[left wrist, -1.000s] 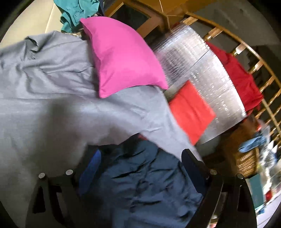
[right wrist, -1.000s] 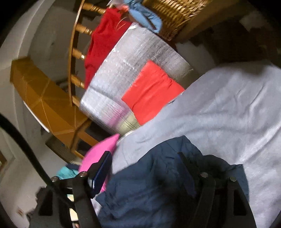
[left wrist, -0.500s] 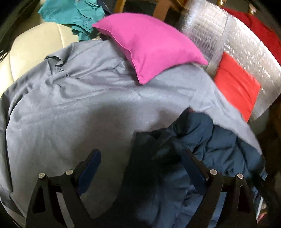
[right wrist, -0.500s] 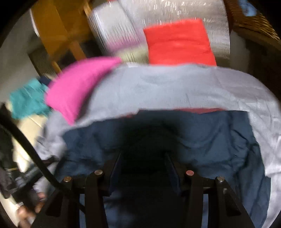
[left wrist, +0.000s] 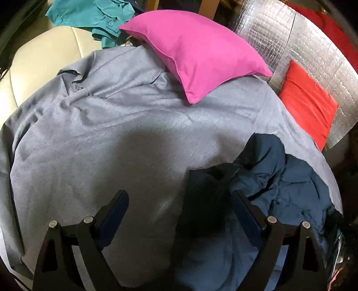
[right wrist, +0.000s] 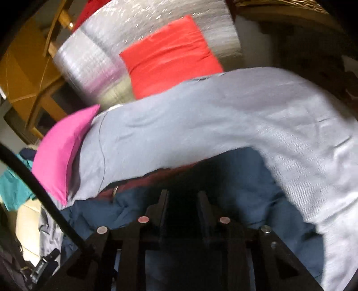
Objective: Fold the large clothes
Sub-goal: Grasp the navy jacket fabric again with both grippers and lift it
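Observation:
A crumpled navy garment (left wrist: 279,179) lies at the lower right of a wide grey cloth (left wrist: 134,134) spread over the seat. My left gripper (left wrist: 180,201) hangs open above them; its right finger is over the navy garment's left edge and its left finger over bare grey cloth. In the right wrist view the navy garment (right wrist: 257,179) fills the foreground below the grey cloth (right wrist: 201,116). My right gripper (right wrist: 183,199) is closing, its jaws narrow with dark navy fabric in the gap. Whether the pads press on it is not visible.
A pink pillow (left wrist: 201,56) rests on the grey cloth's far side. Behind it stand a red cushion (left wrist: 308,107) and a silver foil roll (left wrist: 302,38). A teal shirt (left wrist: 89,13) lies on the cream seat (left wrist: 44,56) at the far left. A black cable (right wrist: 33,179) crosses the right view.
The right gripper's jaws have drawn much closer together over the navy garment, and it has swung in low over it. The left gripper tilted down; the navy garment now sits to its right.

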